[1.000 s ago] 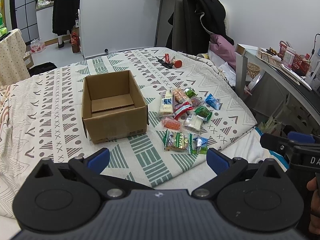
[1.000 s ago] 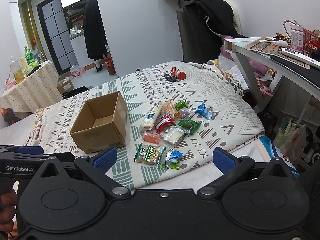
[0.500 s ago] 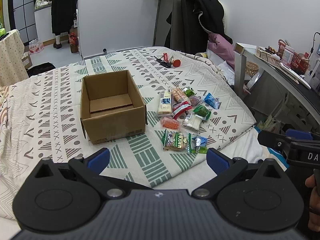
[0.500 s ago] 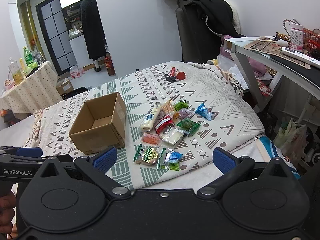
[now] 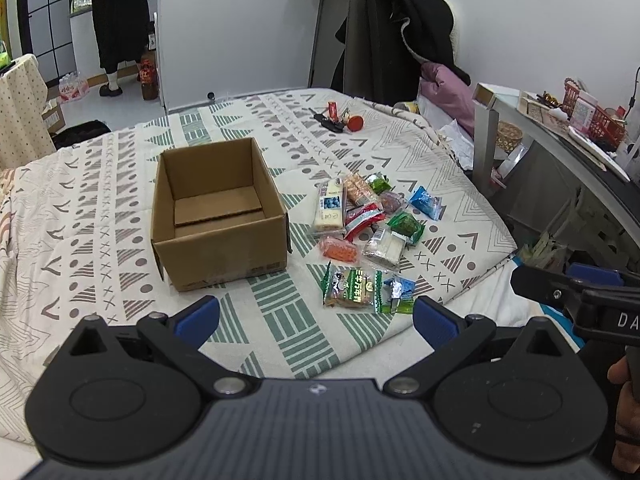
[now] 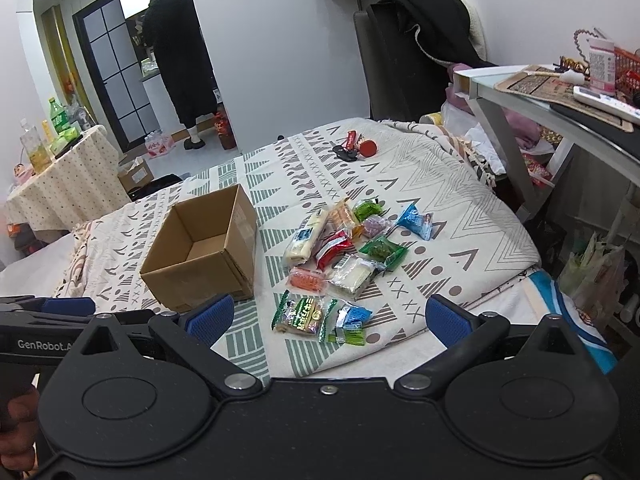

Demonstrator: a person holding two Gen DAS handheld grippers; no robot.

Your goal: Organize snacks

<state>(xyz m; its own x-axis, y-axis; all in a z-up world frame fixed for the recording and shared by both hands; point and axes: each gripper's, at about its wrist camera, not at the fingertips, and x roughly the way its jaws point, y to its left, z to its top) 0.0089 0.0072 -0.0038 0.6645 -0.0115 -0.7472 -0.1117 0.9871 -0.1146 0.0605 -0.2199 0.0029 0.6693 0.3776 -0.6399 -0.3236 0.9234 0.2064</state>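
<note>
Left tongs (image 5: 316, 318) and right tongs (image 6: 328, 316) both spread wide, holding nothing, hovering over the near edge of the bed (image 5: 100, 200). Snacks (image 5: 364, 236) lie in a loose pile on the bedspread at 3 o'clock of the cardboard box (image 5: 218, 216) (box open-topped, nothing inside but a cardboard flap). Nearest green packet (image 6: 300, 315) sits between the right tongs' fingers in view, not touched.

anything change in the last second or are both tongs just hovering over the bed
Very little changed. Both views crept slightly closer to the bed, so the cardboard box and snack packets sit a touch nearer in frame. Left tongs and right tongs stayed open and empty; nothing was taken hold of or let go. The box, snacks and keys lie where they were.
</note>
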